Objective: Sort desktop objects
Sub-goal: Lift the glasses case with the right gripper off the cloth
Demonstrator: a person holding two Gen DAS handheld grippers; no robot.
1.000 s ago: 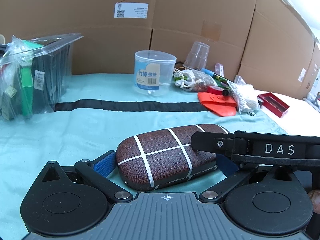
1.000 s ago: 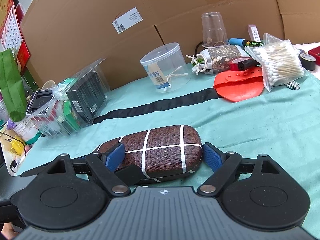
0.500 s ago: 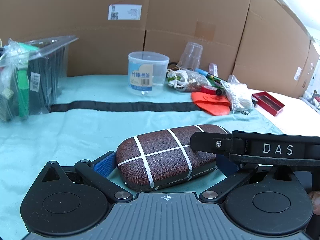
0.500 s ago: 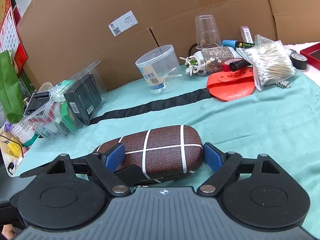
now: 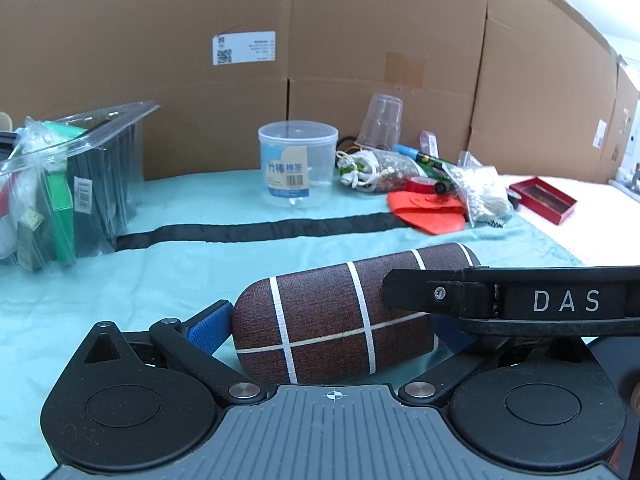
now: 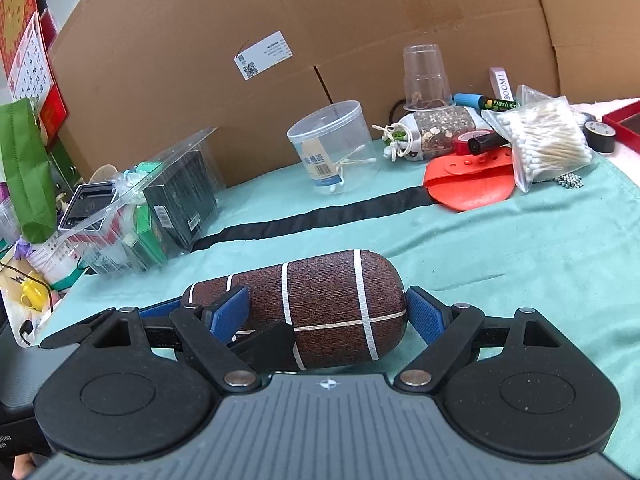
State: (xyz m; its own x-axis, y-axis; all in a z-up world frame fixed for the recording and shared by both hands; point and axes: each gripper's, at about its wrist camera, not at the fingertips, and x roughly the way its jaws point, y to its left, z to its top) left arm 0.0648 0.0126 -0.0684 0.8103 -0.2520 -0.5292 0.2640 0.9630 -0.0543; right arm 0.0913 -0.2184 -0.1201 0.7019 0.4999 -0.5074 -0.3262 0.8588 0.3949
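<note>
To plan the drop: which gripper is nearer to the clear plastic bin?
Left. The left gripper sits at the glasses case's end toward the clear plastic bin; the right gripper sits at the other end.

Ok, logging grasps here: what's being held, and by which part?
The glasses case, apparently: the left gripper clamps its two ends, the right gripper its right end and near side.

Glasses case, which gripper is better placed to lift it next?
Probably left: the glasses case lies squarely between the left gripper's pads; the right gripper's left finger crosses it.
</note>
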